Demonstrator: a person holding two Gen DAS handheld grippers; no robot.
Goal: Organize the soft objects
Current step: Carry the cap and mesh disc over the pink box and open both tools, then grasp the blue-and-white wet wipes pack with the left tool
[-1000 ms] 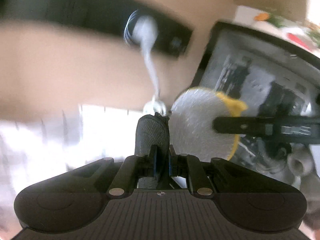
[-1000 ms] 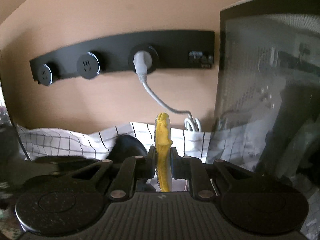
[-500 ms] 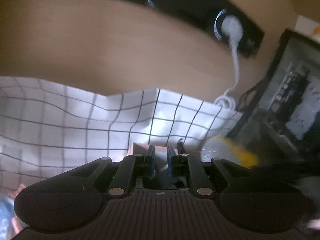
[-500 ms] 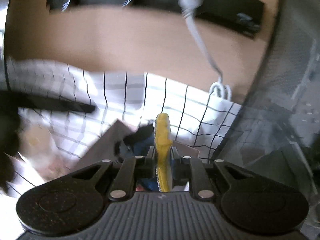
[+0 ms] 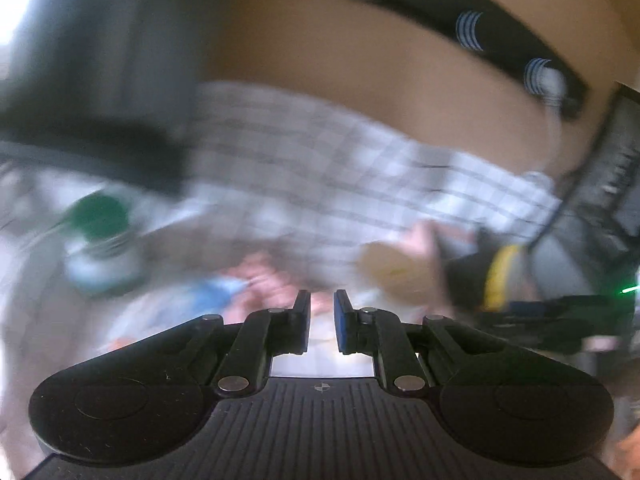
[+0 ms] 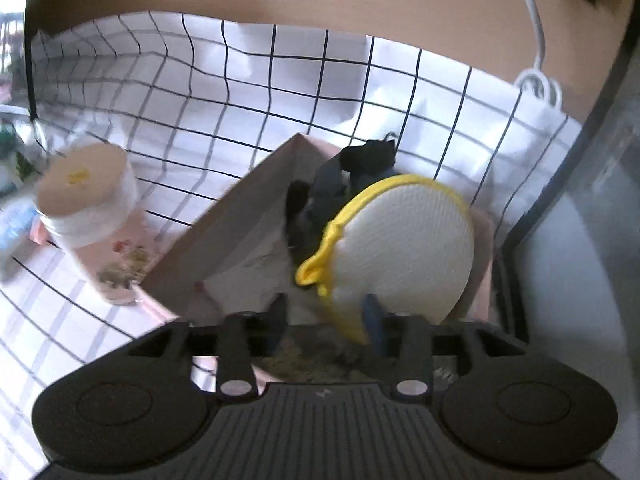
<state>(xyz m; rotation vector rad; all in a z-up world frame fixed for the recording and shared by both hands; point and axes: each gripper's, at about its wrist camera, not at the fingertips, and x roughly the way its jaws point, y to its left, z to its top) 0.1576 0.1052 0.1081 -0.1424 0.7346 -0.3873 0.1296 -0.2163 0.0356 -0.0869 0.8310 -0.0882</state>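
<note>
While the right gripper (image 6: 326, 318) has its fingers spread wide, the round white sponge (image 6: 404, 250) with a yellow rim leans against the right finger, over the open pink box (image 6: 240, 236) holding dark cloth (image 6: 352, 176). A lidded jar (image 6: 86, 196) stands on the checked bench cloth (image 6: 280, 80). The left gripper (image 5: 321, 318) is blurred, fingers slightly parted, holding nothing.

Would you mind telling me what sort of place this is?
Probably a home table or counter against a wall: a black-and-white checked cloth covers it, a white cable runs down the tan wall, and a dark-framed appliance stands at the right.
</note>
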